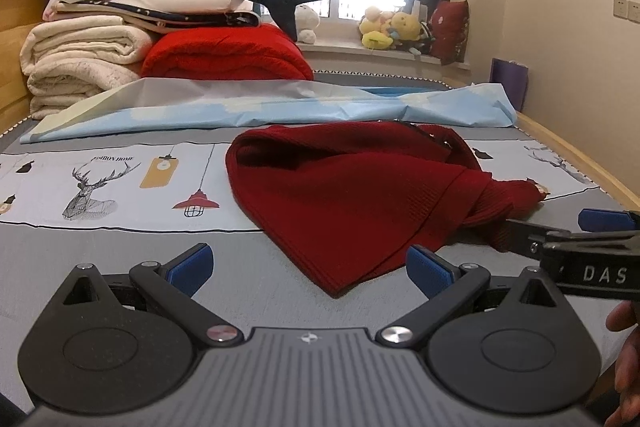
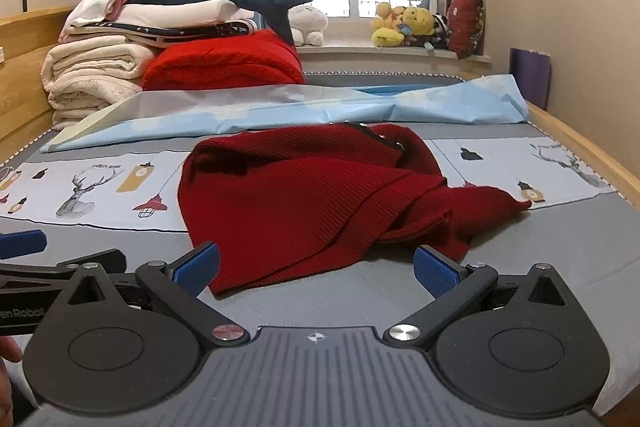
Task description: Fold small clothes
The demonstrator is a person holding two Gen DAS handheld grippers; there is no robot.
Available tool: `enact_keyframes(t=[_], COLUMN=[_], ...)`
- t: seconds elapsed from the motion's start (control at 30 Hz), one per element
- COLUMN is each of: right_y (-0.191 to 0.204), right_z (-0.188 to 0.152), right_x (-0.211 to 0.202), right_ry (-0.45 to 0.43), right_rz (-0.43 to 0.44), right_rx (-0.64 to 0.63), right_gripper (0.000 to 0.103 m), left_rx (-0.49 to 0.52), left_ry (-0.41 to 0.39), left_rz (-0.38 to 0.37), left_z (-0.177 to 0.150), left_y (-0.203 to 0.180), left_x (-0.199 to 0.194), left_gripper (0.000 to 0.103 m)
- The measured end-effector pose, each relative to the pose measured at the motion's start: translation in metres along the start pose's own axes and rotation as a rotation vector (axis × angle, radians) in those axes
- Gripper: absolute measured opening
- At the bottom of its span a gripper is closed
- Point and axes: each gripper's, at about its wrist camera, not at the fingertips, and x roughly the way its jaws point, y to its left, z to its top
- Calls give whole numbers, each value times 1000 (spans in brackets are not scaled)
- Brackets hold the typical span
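Both my left gripper (image 1: 310, 269) and right gripper (image 2: 316, 267) gape empty; soft, floppy red garment (image 2: 296, 203) mid-bed, best pinched at its near hem corners.

A dark red knitted garment (image 1: 352, 195) is seen lying crumpled on the bed (image 1: 120, 251), just beyond the left gripper (image 1: 310, 269), whose blue-padded jaws are spread wide and empty. The right gripper (image 1: 560, 233) is seen at the right edge, beside the garment's bunched sleeve (image 1: 508, 199); its state cannot be told.
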Motion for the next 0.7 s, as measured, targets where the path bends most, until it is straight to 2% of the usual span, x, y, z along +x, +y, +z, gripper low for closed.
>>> enact_keyframes(t=[0.7], right_y=[3], right_z=[-2], right_x=[1], right_ry=[-12], right_rz=[-17], right_rx=[-26], right_gripper=[102], left_rx=[-21], left_ry=[10], left_rz=[-15], left_z=[-1], left_y=[0], left_x=[3], left_gripper=[103])
